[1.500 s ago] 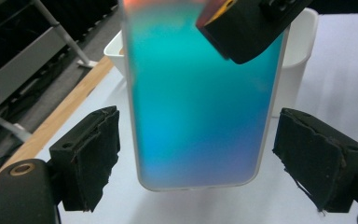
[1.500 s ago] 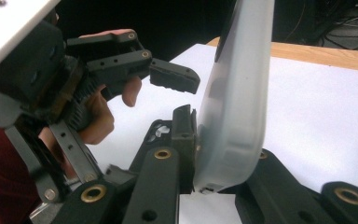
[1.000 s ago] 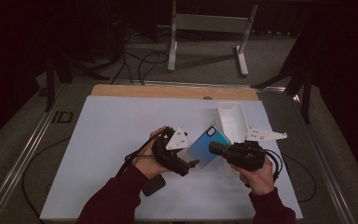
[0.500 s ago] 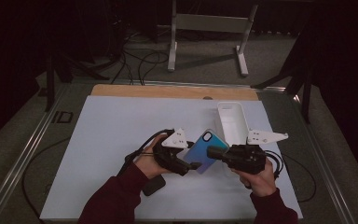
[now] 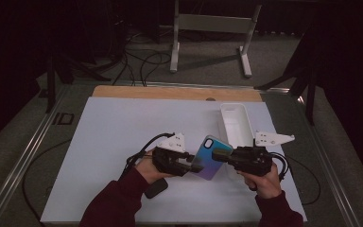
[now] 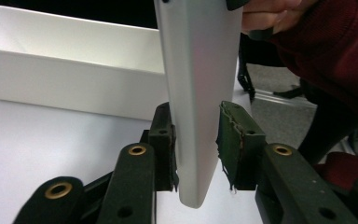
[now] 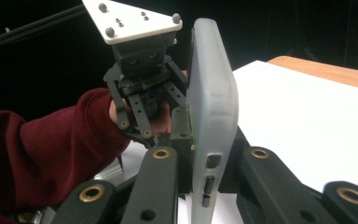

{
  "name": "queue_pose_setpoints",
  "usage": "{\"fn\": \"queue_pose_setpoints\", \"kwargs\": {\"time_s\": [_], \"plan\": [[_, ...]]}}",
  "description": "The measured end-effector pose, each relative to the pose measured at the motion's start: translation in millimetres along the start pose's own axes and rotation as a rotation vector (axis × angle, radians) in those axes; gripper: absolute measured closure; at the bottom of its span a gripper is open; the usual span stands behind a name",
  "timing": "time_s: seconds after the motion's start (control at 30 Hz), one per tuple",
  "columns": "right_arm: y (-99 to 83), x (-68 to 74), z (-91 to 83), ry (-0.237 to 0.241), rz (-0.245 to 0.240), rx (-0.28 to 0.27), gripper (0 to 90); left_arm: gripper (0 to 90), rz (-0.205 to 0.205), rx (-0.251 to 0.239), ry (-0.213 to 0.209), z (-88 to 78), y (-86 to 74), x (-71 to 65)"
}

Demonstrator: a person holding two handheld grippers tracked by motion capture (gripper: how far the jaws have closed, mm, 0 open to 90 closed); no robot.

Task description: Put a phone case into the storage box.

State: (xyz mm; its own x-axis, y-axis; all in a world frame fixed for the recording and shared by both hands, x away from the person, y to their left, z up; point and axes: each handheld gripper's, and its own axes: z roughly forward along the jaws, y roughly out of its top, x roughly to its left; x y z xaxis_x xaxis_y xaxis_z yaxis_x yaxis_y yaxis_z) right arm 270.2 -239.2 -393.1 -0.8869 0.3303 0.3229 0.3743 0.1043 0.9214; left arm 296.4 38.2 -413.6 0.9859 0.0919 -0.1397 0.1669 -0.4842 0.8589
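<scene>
This looks like a lab or recording studio set up for handling trials. A white work board (image 5: 123, 142) lies on a table with a wooden edge (image 5: 170, 92) and metal rails (image 5: 23, 161) along its sides. Black curtains (image 5: 28, 38) close off the dark room, loose cables (image 5: 142, 61) trail over the grey carpet (image 5: 208, 71), and a bare metal stand (image 5: 212, 28) waits behind the table.
</scene>
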Motion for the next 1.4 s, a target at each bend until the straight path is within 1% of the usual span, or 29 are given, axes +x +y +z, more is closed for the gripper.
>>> {"fn": "queue_pose_setpoints", "kwargs": {"time_s": [0.03, 0.07, 0.1, 0.17, 0.23, 0.33, 0.47, 0.5, 0.53, 0.57, 0.67, 0.77, 0.83, 0.97, 1.03, 1.07, 1.13, 1.2, 1.33, 1.37, 1.4], "plan": [[0.0, 0.4, 0.1, -0.002, -0.010, 0.000, 79.0, 70.7, 0.000, -0.004, -0.004, -0.1, -0.5, 0.0], [0.0, 0.5, 0.1, -0.005, -0.012, 0.000, 77.2, 72.1, -0.003, -0.012, -0.012, 0.0, -1.3, -0.2], [0.2, -0.1, -0.3, -0.010, -0.014, 0.005, 73.5, 74.6, -0.006, -0.016, -0.016, -0.1, -1.8, -0.5], [0.4, -0.2, -0.3, -0.018, -0.014, 0.012, 70.1, 77.1, 0.000, -0.019, -0.022, -0.1, -2.6, -0.2], [0.2, 0.6, 0.2, -0.032, -0.023, 0.016, 64.8, 79.7, 0.005, -0.023, -0.018, 0.7, -2.7, -1.1], [0.0, 1.1, 1.0, -0.048, -0.025, 0.020, 60.1, 80.9, 0.014, -0.020, -0.001, 1.3, -2.2, -2.7], [0.3, 4.1, 3.0, -0.095, -0.031, 0.035, 52.0, 81.2, 0.026, -0.011, 0.035, 1.9, -0.8, -5.0], [0.3, 4.7, 3.6, -0.118, -0.030, 0.038, 47.5, 81.4, 0.027, -0.010, 0.044, 1.7, -0.5, -5.3], [0.4, 5.2, 4.0, -0.133, -0.027, 0.040, 44.8, 81.4, 0.026, -0.010, 0.055, 0.9, -0.3, -5.0], [0.5, 5.2, 3.8, -0.143, -0.025, 0.041, 42.7, 81.4, 0.023, -0.012, 0.065, 0.1, -0.2, -4.5], [1.0, 5.9, 1.4, -0.170, -0.022, 0.037, 37.5, 81.5, 0.014, -0.010, 0.114, -3.1, 0.0, -2.8], [1.9, 7.2, -1.0, -0.199, -0.016, 0.035, 31.1, 81.5, 0.000, -0.008, 0.149, -4.6, 0.5, -2.3], [2.5, 8.4, -1.5, -0.234, -0.022, 0.035, 24.5, 81.5, -0.010, -0.011, 0.166, -4.4, 0.6, -1.6], [3.6, 10.0, -1.2, -0.288, -0.016, 0.027, 15.7, 81.4, -0.026, -0.004, 0.202, -2.7, 0.6, -0.3], [4.3, 11.0, -0.2, -0.315, -0.018, 0.027, 13.0, 81.4, -0.031, -0.001, 0.220, -2.0, 1.0, -0.2], [4.6, 11.5, 0.1, -0.322, -0.019, 0.028, 12.4, 81.4, -0.032, 0.000, 0.237, -1.8, 1.4, -0.6], [5.4, 12.8, 1.4, -0.339, -0.018, 0.026, 9.7, 81.4, -0.037, 0.001, 0.248, -1.8, 2.0, -0.3], [6.1, 13.2, 2.6, -0.357, -0.018, 0.023, 9.2, 81.4, -0.038, 0.005, 0.274, -1.6, 2.8, -0.7], [6.7, 13.5, 4.0, -0.369, -0.015, 0.019, 9.1, 81.4, -0.039, 0.005, 0.275, -1.6, 2.9, -0.4], [6.7, 13.5, 4.0, -0.369, -0.015, 0.019, 9.1, 81.4, -0.053, 0.011, 0.304, -0.2, 3.2, 0.1], [6.7, 13.7, 7.4, -0.397, -0.014, 0.009, 9.1, 81.4, -0.055, 0.015, 0.314, 0.0, 3.2, 0.3]]}}
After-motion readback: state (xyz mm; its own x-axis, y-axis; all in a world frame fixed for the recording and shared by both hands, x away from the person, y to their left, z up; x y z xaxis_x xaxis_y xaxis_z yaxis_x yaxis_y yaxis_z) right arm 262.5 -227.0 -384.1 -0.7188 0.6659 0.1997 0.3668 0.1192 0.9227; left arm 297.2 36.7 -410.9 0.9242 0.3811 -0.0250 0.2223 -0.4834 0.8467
